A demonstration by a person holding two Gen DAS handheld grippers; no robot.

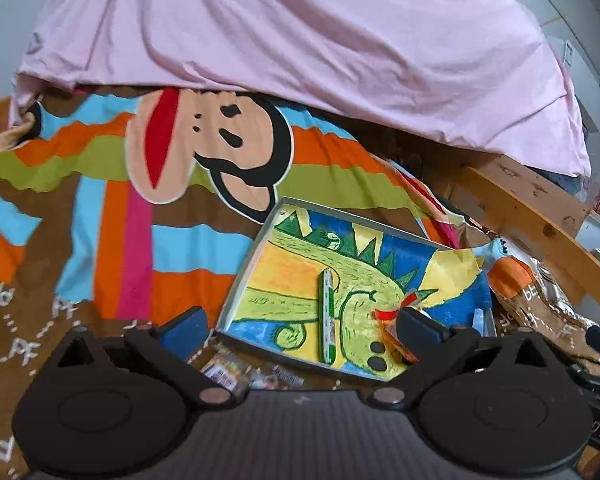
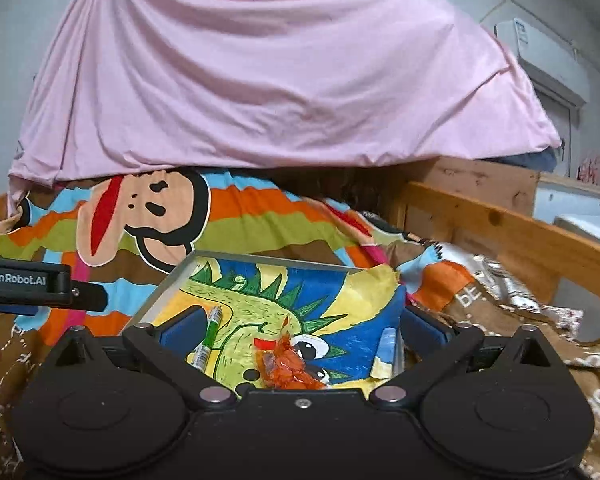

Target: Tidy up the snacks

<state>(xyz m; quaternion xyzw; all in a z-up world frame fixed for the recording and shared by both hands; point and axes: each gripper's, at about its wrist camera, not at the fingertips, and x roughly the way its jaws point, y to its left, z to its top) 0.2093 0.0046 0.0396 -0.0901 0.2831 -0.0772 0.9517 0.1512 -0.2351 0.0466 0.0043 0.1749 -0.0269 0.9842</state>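
Lying in the tray (image 2: pixel 172 276) on the bed: green stick pack (image 2: pixel 208 338), orange wrapper (image 2: pixel 288 368); both tongs, left (image 1: pixel 300 324) and right (image 2: pixel 300 330), gape empty

Your tray (image 2: pixel 172 280) shows a green dinosaur on blue and yellow (crayon-like). The far sheet (image 2: pixel 260 80) is plain pink; the bedspread (image 1: pixel 100 220) is striped orange, blue, brown.

Readable text, not much here

"GenRobot.AI" sits on the left gripper (image 2: pixel 24 284); the brown blanket (image 1: pixel 28 312) repeats "PF" all over.
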